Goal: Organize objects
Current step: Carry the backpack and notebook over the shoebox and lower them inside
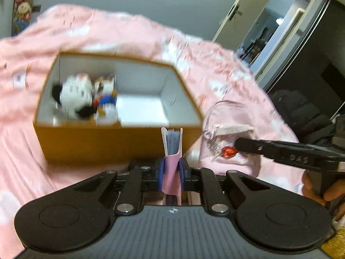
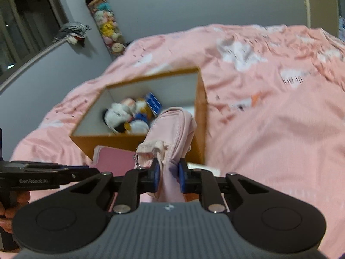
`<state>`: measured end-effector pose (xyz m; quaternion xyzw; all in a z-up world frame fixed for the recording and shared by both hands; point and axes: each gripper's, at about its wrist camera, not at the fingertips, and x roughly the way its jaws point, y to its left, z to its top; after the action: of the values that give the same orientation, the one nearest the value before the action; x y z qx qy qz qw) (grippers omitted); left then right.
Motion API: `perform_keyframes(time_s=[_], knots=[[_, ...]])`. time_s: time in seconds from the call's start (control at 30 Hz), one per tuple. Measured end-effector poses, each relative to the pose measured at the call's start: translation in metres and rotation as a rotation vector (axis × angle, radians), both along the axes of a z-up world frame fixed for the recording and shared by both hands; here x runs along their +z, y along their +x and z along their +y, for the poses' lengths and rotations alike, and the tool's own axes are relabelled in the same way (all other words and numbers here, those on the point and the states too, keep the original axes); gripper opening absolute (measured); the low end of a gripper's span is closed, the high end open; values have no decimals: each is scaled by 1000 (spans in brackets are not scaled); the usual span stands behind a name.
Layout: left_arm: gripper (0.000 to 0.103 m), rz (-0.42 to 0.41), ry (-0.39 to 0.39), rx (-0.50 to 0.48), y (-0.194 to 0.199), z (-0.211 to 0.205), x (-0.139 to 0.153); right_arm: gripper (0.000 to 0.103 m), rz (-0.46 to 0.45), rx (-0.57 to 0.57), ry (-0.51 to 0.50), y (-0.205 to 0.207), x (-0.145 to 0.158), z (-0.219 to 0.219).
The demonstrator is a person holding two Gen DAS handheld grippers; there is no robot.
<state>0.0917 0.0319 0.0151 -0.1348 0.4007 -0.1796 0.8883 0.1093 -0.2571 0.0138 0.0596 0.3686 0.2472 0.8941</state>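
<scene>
Some plush toys (image 1: 86,95) already lie in the box (image 1: 107,144) on the bed (image 2: 269,129), while the left gripper (image 1: 171,172) clamps a pink notebook (image 1: 171,151) and the right gripper (image 2: 168,177) clamps a pink pouch (image 2: 172,129), both just before the box's near edge, not yet put inside.

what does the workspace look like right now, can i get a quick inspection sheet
surface: bed under a pink patterned cover, rumpled.
job's things: open cardboard box on the bed, with plush toys at one end and the rest of its floor bare; pink notebook; pink fabric pouch with a ball chain.
clutter: nothing seen loose on the cover.
grippers: left gripper shut on the pink notebook, held edge-on in front of the box; right gripper shut on the pink fabric pouch.
cables: nothing seen.
surroundings: grey wall, hanging column of plush toys, open doorway.
</scene>
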Motion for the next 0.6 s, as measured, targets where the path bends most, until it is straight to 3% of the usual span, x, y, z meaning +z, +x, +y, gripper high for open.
perform_keyframes(time_s=[0.17, 0.3, 0.47, 0.6], knots=[[16, -74, 11, -6, 26, 6, 43, 18, -58, 64, -10, 30, 29, 17], [16, -88, 59, 15, 64, 7, 54, 18, -68, 88, -74, 66, 36, 36], [16, -11, 67, 42, 130, 10, 24, 18, -52, 113, -164, 116, 30, 58], [16, 63, 48, 67, 169, 19, -8, 18, 23, 149, -223, 155, 7, 77]])
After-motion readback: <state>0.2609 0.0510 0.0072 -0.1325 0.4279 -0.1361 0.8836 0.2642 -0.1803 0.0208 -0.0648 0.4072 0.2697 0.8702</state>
